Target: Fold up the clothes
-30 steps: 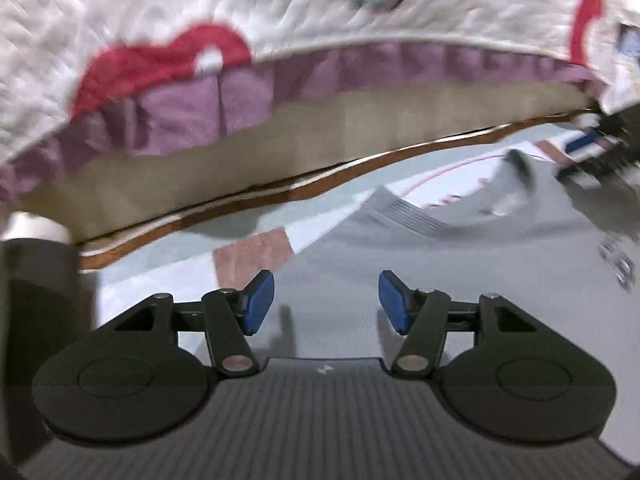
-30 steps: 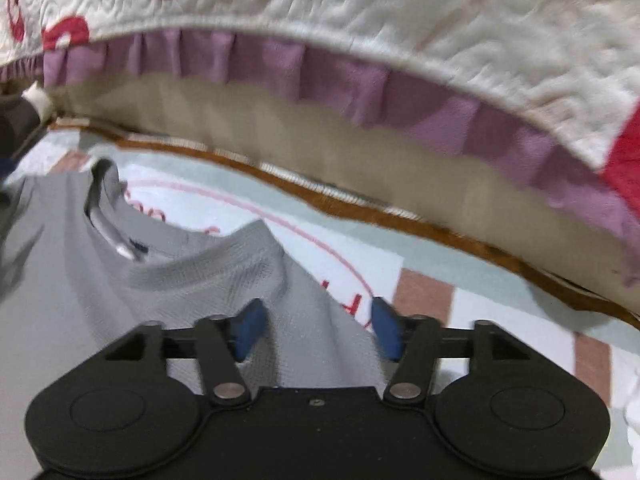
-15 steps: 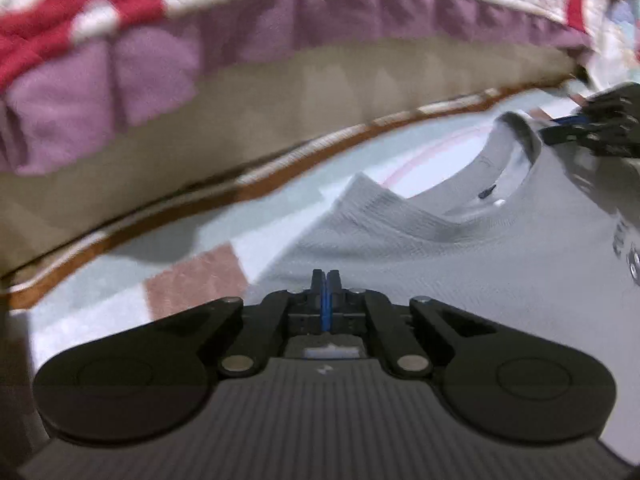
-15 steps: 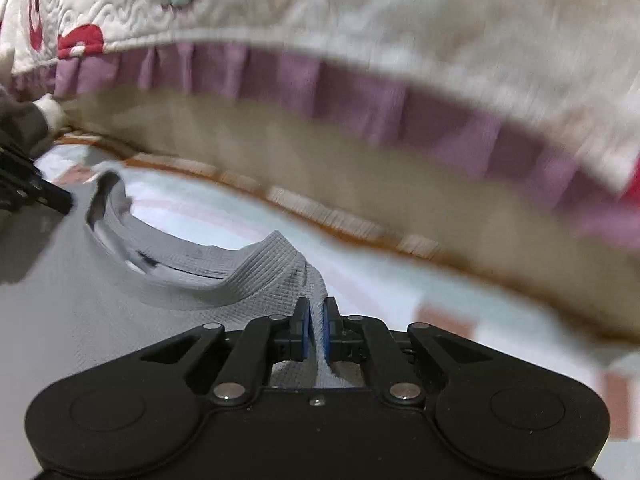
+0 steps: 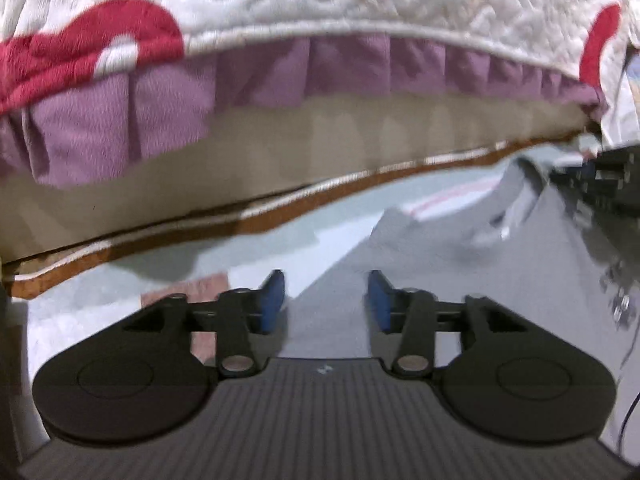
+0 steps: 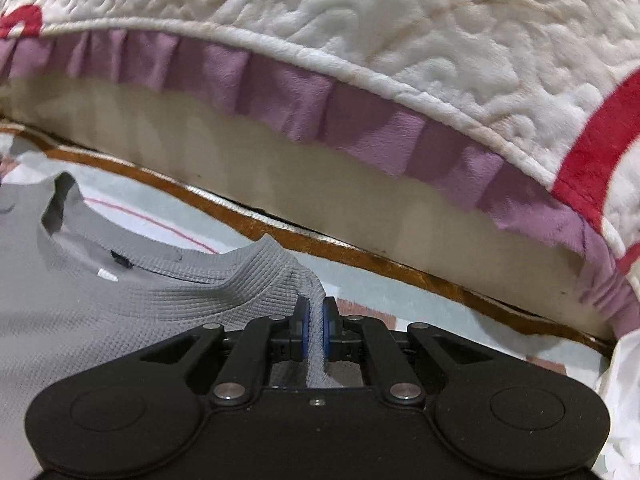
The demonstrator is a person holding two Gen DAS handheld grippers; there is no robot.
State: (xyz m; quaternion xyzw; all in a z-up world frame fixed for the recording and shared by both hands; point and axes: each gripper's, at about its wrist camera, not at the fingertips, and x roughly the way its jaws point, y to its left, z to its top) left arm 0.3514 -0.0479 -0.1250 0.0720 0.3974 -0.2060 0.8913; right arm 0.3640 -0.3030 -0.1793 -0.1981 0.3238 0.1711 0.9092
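Left claw [image 5: 326, 300] has just reopened over the grey shirt [image 6: 120, 300]; right claw [image 6: 315, 330] pinches its shoulder.

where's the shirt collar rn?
Right wrist view: the collar of the grey shirt sits left of centre on the patterned mat, just left of the right gripper pinching the shoulder fold.

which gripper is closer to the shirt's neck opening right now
Right. The right gripper is clamped on the grey shirt at the collar edge. The left gripper is open over the shoulder, farther from the neckline.
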